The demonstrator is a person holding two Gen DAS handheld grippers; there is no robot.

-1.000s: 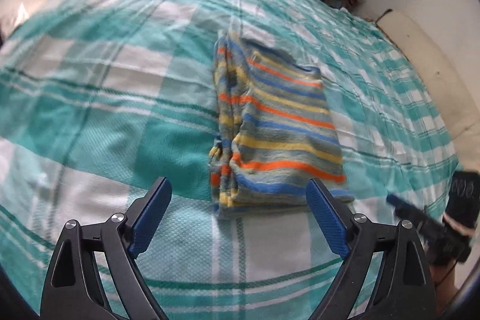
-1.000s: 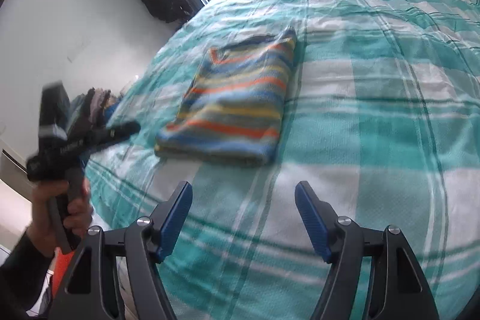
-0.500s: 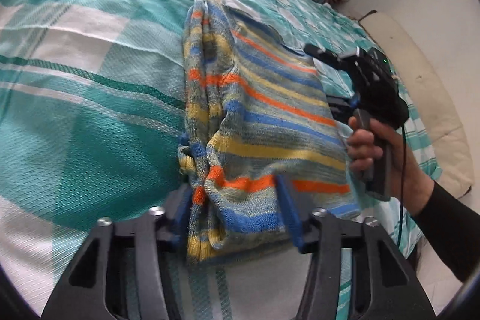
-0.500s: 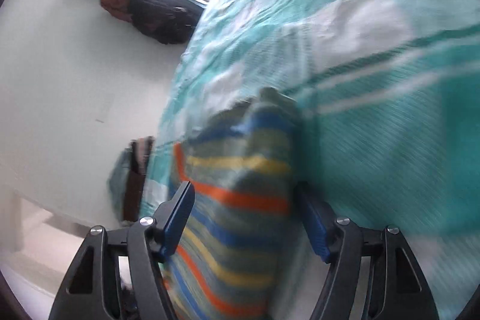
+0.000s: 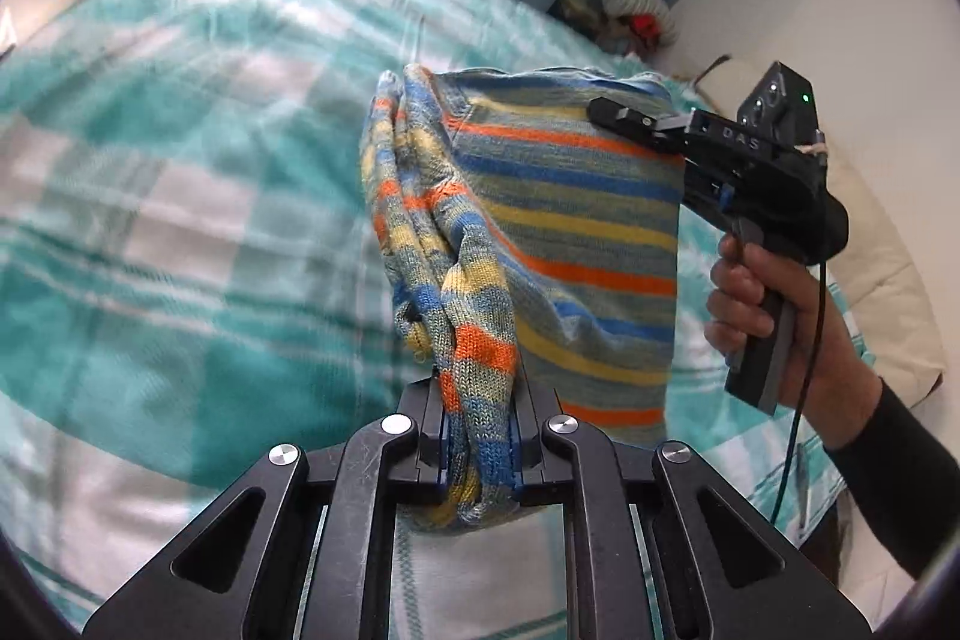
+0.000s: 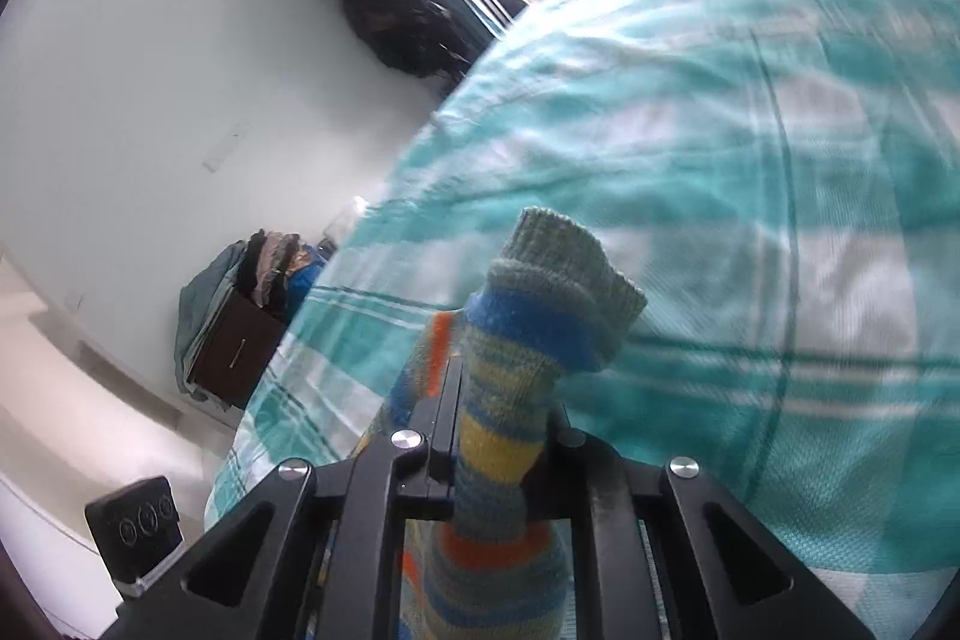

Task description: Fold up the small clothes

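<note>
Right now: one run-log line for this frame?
phase: lift | left gripper: shut on striped sweater | right gripper: shut on striped sweater | sweater: off the checked bedspread

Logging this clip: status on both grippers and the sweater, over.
Left gripper shut on striped sweater. Right gripper shut on it too. Sweater held above the bed. Nothing in the way.

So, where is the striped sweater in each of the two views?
Left wrist: the sweater hangs at centre, its near end clamped in the left tool.
Right wrist: the sweater is at lower centre, clamped in the right tool.
Shared landmark: the teal checked bedspread.
</note>
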